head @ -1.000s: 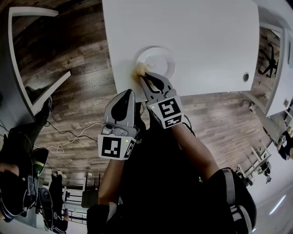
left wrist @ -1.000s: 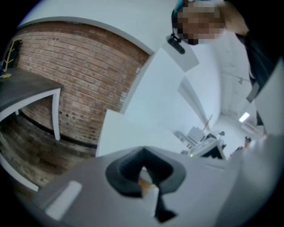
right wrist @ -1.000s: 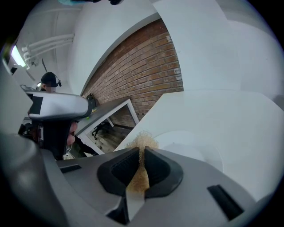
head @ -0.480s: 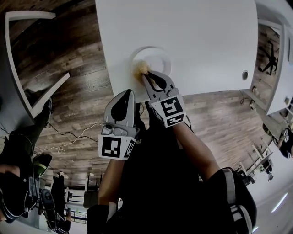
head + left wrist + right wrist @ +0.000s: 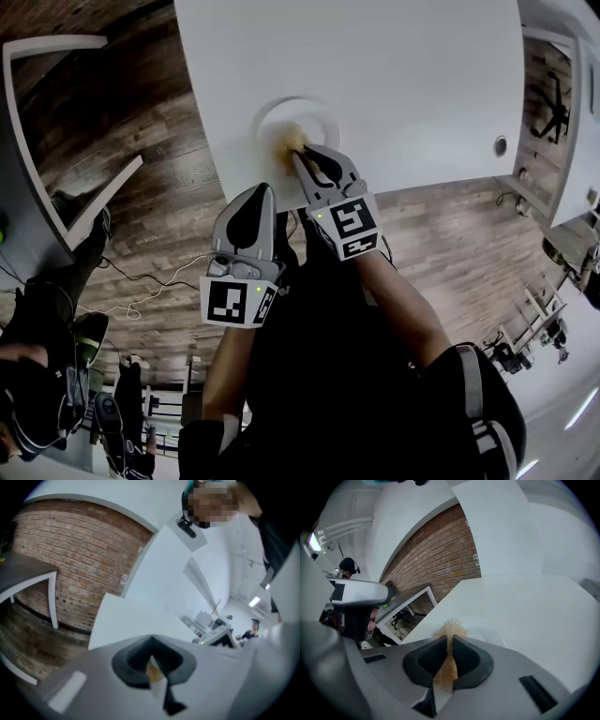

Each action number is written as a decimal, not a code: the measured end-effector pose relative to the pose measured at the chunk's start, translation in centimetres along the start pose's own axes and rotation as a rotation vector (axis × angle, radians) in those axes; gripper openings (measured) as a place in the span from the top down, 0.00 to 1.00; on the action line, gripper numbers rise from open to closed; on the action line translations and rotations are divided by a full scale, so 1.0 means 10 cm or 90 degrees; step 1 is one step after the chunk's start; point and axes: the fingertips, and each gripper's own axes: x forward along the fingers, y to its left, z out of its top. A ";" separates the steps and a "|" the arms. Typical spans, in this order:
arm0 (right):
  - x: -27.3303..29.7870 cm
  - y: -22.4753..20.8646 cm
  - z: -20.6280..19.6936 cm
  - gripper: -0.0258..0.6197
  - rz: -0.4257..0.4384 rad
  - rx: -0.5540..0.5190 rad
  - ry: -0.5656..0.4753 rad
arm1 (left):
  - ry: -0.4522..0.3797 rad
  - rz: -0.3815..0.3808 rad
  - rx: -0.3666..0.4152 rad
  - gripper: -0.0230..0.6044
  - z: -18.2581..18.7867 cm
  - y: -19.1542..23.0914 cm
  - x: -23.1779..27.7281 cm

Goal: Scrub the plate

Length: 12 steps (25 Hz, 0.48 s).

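Observation:
A white round plate (image 5: 321, 114) lies near the front edge of the white table (image 5: 403, 66). My right gripper (image 5: 299, 157) is shut on a tan wiry scrubber (image 5: 294, 142), which presses on the plate's near part. In the right gripper view the scrubber (image 5: 450, 628) sticks out past the shut right gripper (image 5: 449, 643) over the plate (image 5: 490, 631). My left gripper (image 5: 256, 193) hangs shut below the table edge, over the floor, off the plate. In the left gripper view, the left gripper (image 5: 153, 657) shows closed jaws with a tan sliver in the slit.
A small round hole (image 5: 500, 145) sits at the table's right front corner. A grey bench frame (image 5: 70, 122) stands on the wooden floor (image 5: 159, 178) to the left. A thin cable (image 5: 141, 281) trails across the floor.
The scrubber has moved from the plate's left rim toward its near middle. The table and plate have shifted left in the head view. The left gripper has not moved.

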 end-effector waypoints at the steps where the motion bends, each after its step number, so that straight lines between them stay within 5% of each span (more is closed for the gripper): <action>1: -0.01 -0.02 0.00 0.91 -0.002 0.002 -0.001 | 0.000 -0.001 0.001 0.96 0.00 0.00 0.01; 12: -0.13 -0.22 0.00 0.91 -0.022 0.018 -0.009 | 0.011 -0.018 0.008 0.96 -0.01 -0.14 0.15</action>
